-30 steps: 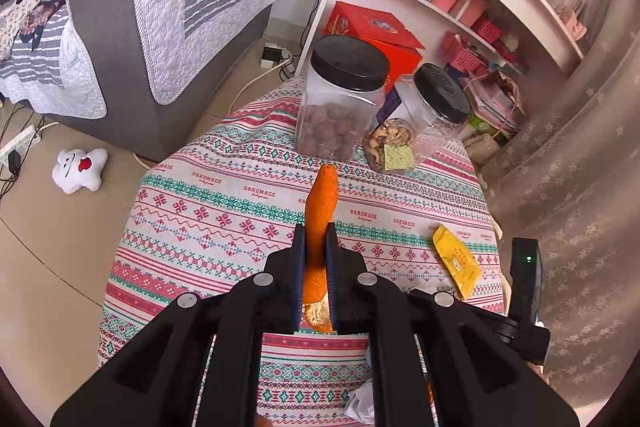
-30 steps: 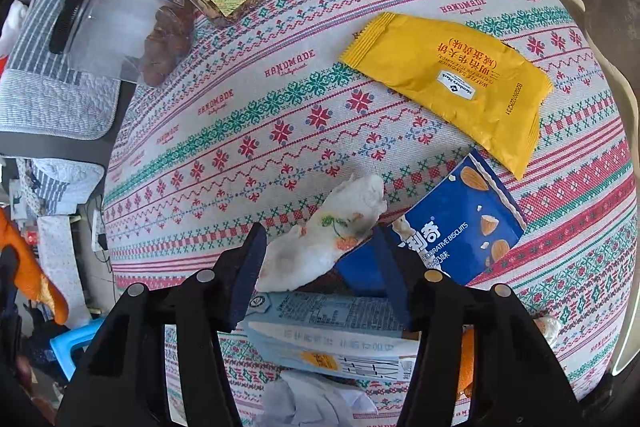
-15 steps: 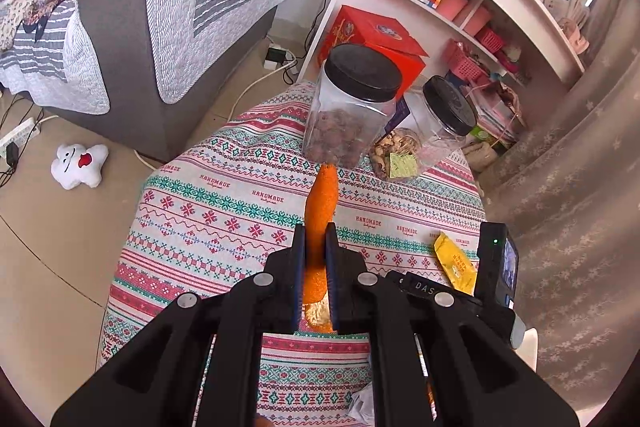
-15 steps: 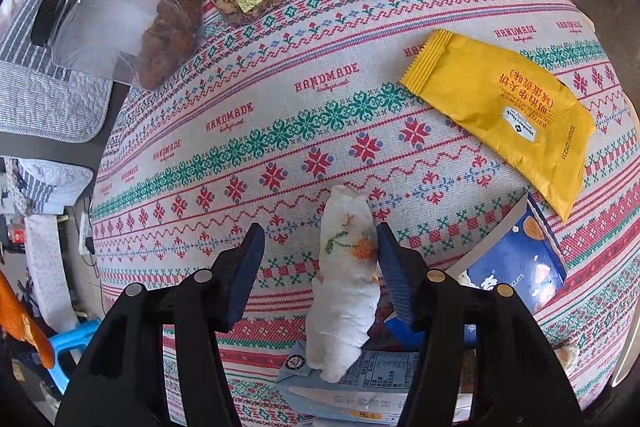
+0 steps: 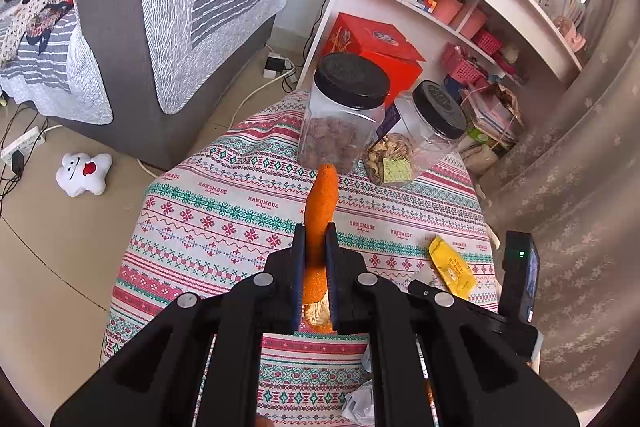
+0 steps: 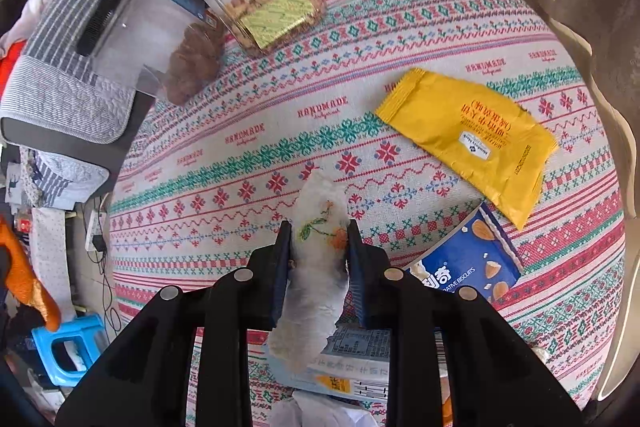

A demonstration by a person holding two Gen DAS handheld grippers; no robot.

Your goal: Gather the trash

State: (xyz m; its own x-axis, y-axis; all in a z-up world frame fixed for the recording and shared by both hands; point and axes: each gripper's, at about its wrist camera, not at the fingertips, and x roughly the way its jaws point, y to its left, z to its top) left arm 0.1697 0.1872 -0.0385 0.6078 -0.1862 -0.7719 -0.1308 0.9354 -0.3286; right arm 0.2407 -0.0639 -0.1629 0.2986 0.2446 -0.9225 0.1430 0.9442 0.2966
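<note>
Crumpled tissue (image 6: pixel 318 227) between closing right claw (image 6: pixel 319 239) pads; orange peel (image 5: pixel 320 203) in clamped left claw (image 5: pixel 315 239).

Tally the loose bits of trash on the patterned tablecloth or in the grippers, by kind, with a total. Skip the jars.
Orange peel, gripped in the left gripper: 1
Crumpled tissue, between the closing right gripper fingers: 1
Yellow wrapper: 1
Blue biscuit packet: 1
Pale printed packet: 1
Total: 5
More scraps at the lower edge are too hidden to count.
</note>
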